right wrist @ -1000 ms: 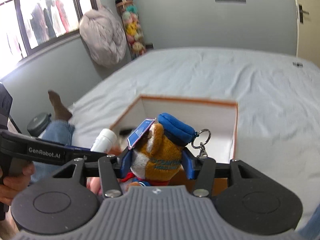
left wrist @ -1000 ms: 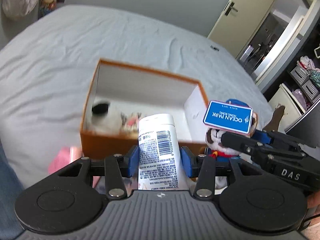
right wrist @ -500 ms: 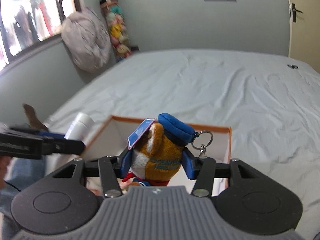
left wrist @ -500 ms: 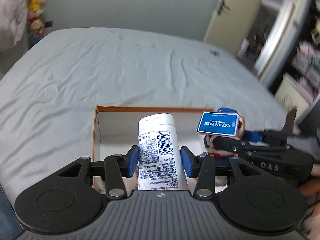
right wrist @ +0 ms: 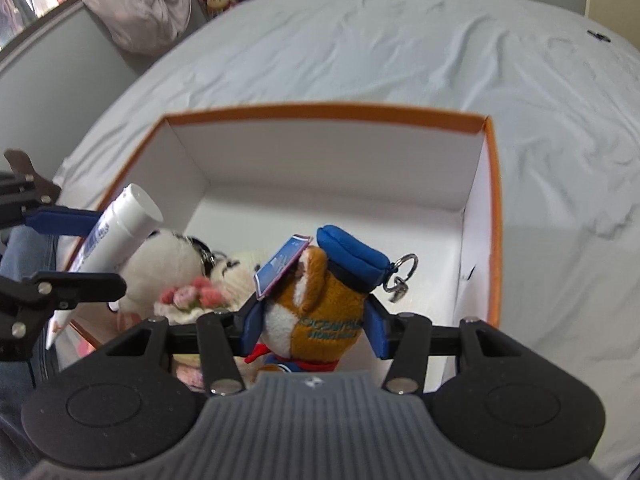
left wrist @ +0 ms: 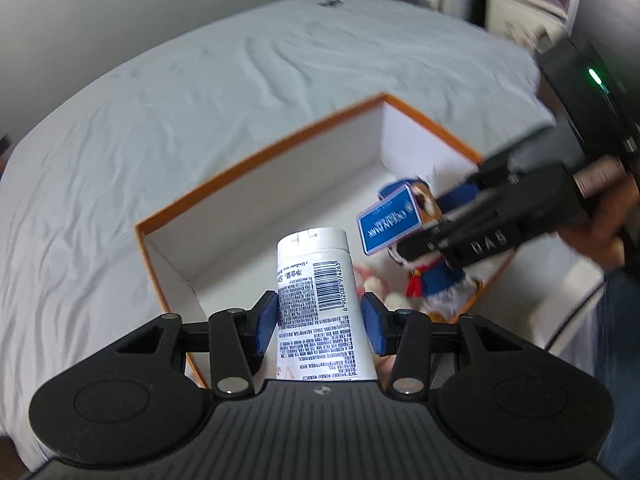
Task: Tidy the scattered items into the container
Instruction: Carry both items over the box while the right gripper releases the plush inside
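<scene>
My left gripper [left wrist: 318, 320] is shut on a white tube [left wrist: 318, 296] with a barcode, held over the near edge of the orange box [left wrist: 248, 160]. My right gripper [right wrist: 314, 322] is shut on a brown plush toy [right wrist: 320, 300] with a blue cap, a key ring and a blue tag, held over the orange box [right wrist: 328, 112]. The plush toy [left wrist: 428, 256] and right gripper [left wrist: 440, 240] also show in the left wrist view. The tube [right wrist: 120, 224] and left gripper [right wrist: 76, 248] show at the left of the right wrist view.
The box sits on a bed with a pale wrinkled sheet [right wrist: 400, 40]. A white plush toy [right wrist: 160, 268] and a pink flower bunch [right wrist: 192, 296] lie inside the box. A bundled pink duvet [right wrist: 136, 4] lies beyond the bed.
Both grippers have moved forward and tipped down over the box, each still holding its item. The box interior now fills more of both views.
</scene>
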### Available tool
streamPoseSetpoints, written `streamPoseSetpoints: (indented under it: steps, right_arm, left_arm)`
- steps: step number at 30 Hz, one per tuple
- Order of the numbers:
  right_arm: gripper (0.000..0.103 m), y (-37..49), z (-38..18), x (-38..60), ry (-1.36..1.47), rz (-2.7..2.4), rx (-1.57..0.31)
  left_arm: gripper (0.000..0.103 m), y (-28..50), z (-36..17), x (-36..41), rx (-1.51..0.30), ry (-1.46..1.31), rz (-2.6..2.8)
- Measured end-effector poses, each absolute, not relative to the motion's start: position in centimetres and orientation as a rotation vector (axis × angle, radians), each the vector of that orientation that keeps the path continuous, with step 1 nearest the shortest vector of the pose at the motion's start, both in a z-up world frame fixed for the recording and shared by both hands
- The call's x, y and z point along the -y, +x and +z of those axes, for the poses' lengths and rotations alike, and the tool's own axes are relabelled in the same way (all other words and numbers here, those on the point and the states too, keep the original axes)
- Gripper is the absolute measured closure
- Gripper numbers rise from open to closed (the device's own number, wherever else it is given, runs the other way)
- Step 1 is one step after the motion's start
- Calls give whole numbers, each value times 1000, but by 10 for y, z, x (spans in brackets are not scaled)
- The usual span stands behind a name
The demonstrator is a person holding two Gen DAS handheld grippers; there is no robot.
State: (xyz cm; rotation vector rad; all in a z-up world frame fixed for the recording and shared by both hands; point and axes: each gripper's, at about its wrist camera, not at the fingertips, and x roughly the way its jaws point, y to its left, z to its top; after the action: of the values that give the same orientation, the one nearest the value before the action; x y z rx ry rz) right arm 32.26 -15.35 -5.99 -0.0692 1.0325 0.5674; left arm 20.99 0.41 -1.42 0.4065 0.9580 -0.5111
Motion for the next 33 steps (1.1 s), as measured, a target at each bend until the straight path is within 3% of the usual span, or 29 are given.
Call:
streamPoseSetpoints:
  steps: [10,33]
  right_arm:
    - [43,323,-81,151,-65,573,-1081]
    - [44,308,-77,152,-88,573,-1059]
  left_arm:
    - [50,217,-32,6,-993,557,-650]
    - [50,205,-43,13,-937,915,-790]
